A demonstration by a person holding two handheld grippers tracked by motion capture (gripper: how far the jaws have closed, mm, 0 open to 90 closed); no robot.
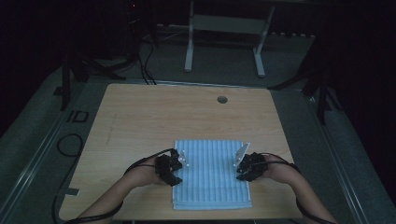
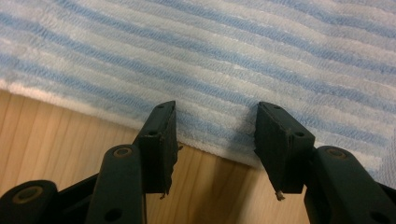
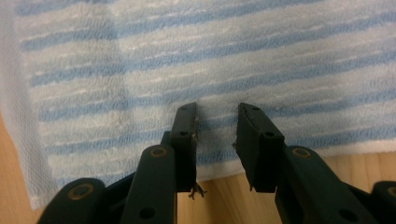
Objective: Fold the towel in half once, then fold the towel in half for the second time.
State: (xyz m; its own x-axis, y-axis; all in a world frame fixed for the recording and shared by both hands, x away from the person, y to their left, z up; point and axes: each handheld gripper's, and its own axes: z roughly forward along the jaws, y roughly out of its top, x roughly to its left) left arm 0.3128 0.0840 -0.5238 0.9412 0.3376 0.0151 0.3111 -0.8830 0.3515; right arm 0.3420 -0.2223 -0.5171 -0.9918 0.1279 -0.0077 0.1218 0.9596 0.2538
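- I am looking down on a blue-and-white striped towel [image 1: 212,172] lying flat on the near half of the wooden tabletop [image 1: 140,116], its near edge close to the tabletop's front edge; it looks folded at least once, with a layered edge showing in the right gripper view.
- I am holding the left gripper [image 1: 176,169] at the towel's left edge; in the left gripper view [image 2: 215,135] its jaws are standing apart, straddling the hem without pinching it.
- I am holding the right gripper [image 1: 242,169] at the towel's right edge; in the right gripper view [image 3: 217,140] its jaws are also apart, narrower, with the cloth's hem lying between them and no pinch that I can see.
- I am judging the job as folding this towel further, and this fold as barely begun: both grippers are placed at opposite edges, but nothing is lifted and no new crease is showing.
- Left to do, as I read it: closing both grippers on the edges, raising them together, carrying the cloth over and laying it down squarely.
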